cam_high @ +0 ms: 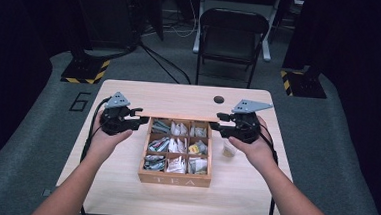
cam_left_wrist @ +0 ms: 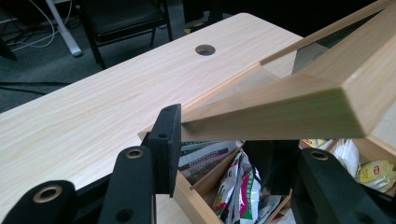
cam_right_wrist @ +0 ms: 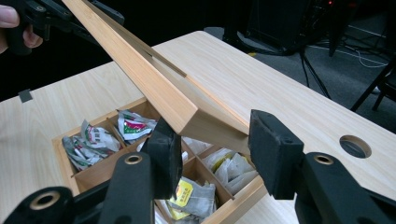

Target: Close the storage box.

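With the lid point(cam_right_wrist: 154, 88) of the tea box point(cam_high: 174, 178) raised upright at the worktop's point(cam_high: 123, 193) middle, opening looks nearly finished. Left tongs point(cam_left_wrist: 224, 140) and right tongs point(cam_right_wrist: 210, 144) each clamp a lid corner; letting go remains.

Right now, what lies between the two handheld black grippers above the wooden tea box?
The raised wooden lid spans from left gripper to right gripper, over the tea box, in the high view.
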`<state>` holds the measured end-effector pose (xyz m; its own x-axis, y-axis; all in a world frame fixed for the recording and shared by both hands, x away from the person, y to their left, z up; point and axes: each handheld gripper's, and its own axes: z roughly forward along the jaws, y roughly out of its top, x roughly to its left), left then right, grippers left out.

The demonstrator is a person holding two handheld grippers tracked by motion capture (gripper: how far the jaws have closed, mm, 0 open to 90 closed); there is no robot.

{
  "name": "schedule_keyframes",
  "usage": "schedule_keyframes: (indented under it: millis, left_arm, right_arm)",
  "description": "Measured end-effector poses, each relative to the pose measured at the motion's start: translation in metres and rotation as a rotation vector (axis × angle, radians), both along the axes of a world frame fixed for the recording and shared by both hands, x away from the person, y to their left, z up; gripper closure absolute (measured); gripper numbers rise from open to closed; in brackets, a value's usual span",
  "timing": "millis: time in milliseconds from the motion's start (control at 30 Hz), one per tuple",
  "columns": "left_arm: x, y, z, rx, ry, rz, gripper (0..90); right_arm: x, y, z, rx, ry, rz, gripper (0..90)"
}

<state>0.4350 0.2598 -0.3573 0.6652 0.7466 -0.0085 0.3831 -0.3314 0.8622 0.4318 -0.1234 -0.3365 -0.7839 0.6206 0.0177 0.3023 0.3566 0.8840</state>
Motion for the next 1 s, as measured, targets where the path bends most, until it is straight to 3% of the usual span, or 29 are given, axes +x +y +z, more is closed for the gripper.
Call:
schedule_keyframes:
  millis: [267, 433, 700, 1000]
  left_arm:
    - [-0.006, 0.002, -0.005, 0.007, 0.008, -0.015, 56.0]
    - [-0.011, 0.004, -0.008, -0.016, 0.004, -0.022, 55.9]
    - [-0.028, 0.006, -0.006, -0.015, -0.015, -0.040, 54.0]
    - [-0.043, 0.006, -0.007, -0.007, -0.026, -0.038, 54.7]
  right_arm:
    - [-0.007, -0.001, -0.005, -0.006, 0.002, 0.009, 54.9]
    - [-0.012, -0.002, -0.009, -0.012, -0.001, 0.015, 54.7]
    - [-0.020, -0.002, -0.016, -0.025, -0.005, 0.015, 54.5]
    - [-0.028, -0.003, -0.025, -0.002, 0.005, 0.008, 54.5]
